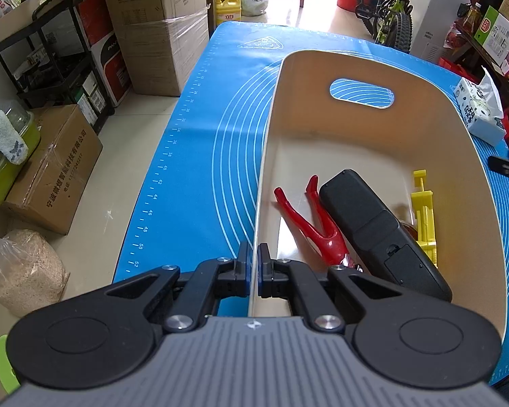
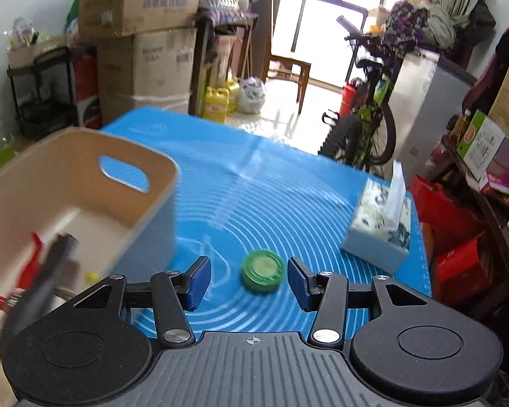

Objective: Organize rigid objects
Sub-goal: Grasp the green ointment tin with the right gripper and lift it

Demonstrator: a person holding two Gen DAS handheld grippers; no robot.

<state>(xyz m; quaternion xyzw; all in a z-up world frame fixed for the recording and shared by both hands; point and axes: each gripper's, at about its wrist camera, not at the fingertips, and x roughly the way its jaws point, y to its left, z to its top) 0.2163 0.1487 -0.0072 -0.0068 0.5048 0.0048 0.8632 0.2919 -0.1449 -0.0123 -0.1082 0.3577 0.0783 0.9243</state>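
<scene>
A beige bin (image 1: 322, 68) stands on the blue mat (image 1: 200, 156). In it lie a red clamp (image 1: 317, 227), a black remote-like device (image 1: 376, 227) and a yellow plastic piece (image 1: 424, 210). My left gripper (image 1: 253, 264) is shut on the bin's near left wall. In the right wrist view the bin (image 2: 85, 183) is at the left. A green round lid (image 2: 263, 270) lies on the mat (image 2: 288, 183), level with the fingertips of my open right gripper (image 2: 249, 279). The right gripper holds nothing.
A tissue box (image 2: 380, 230) stands on the mat's right side, also in the left wrist view (image 1: 482, 108). Cardboard boxes (image 1: 159, 27) and a black shelf cart (image 1: 51, 61) stand on the floor to the left. A bicycle (image 2: 366, 118) stands beyond the table.
</scene>
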